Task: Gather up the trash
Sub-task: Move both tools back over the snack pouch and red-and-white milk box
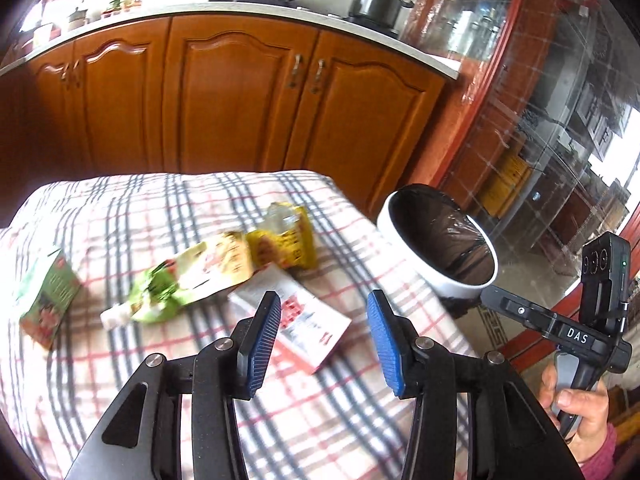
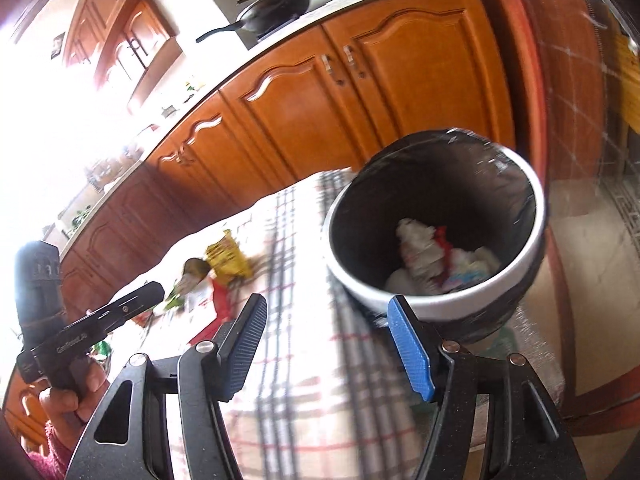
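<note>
Both tongs are empty at this moment. The left tongs point(image 1: 324, 336) stand partly apart above the checked cloth of the tabletop point(image 1: 120, 208), with nothing between the blue pads point(image 1: 262, 344); the right tongs point(image 2: 328, 350) are a little wider and also hold nothing, and they look toward the trash bin point(image 2: 538, 220), which stands just beside the edge of the tabletop.

The trash lies on the cloth in a loose group. Nearest to the left tongs is a flat white and red packet point(image 1: 316, 332), partly behind the left pad; beyond it lies a green and white pouch point(image 1: 180, 284) with a small white spout, and touching that a yellow wrapper point(image 1: 288, 244); well apart, at the left side, lies a green and red carton point(image 1: 50, 300). The bin has a black liner, and in the right wrist view some white and red scraps point(image 2: 428, 256) are already at the bottom.

I judge all these pieces to be very light and mostly soft; the wrappers will crumple and slide on the cloth when they are pushed. The flat packet is the hardest to take, because it lies close on the cloth; it is better to pinch a raised edge or corner. The pouch gives a thicker fold near its spout; the carton seems stiffer and can be held across its narrow sides.
</note>
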`<action>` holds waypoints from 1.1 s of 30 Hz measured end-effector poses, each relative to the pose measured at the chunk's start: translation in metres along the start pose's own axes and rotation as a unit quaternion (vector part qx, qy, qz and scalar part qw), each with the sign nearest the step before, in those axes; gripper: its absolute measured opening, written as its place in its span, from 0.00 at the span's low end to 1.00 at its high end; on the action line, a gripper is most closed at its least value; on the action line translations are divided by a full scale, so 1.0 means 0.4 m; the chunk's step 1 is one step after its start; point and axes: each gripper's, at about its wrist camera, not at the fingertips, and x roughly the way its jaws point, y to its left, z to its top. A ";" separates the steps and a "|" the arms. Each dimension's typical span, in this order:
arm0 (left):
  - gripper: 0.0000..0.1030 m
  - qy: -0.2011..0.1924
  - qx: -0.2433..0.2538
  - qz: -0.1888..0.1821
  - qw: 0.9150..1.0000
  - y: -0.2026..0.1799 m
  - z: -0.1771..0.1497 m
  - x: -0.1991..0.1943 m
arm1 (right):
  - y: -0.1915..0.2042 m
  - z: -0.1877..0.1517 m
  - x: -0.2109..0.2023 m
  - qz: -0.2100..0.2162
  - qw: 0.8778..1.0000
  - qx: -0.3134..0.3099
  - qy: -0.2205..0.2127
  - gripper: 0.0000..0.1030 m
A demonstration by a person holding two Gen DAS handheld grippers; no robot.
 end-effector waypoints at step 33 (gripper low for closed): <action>0.50 0.083 0.177 0.029 0.980 0.198 0.171 0.046 | 0.321 -0.056 0.202 0.060 0.972 -0.200 0.103 0.63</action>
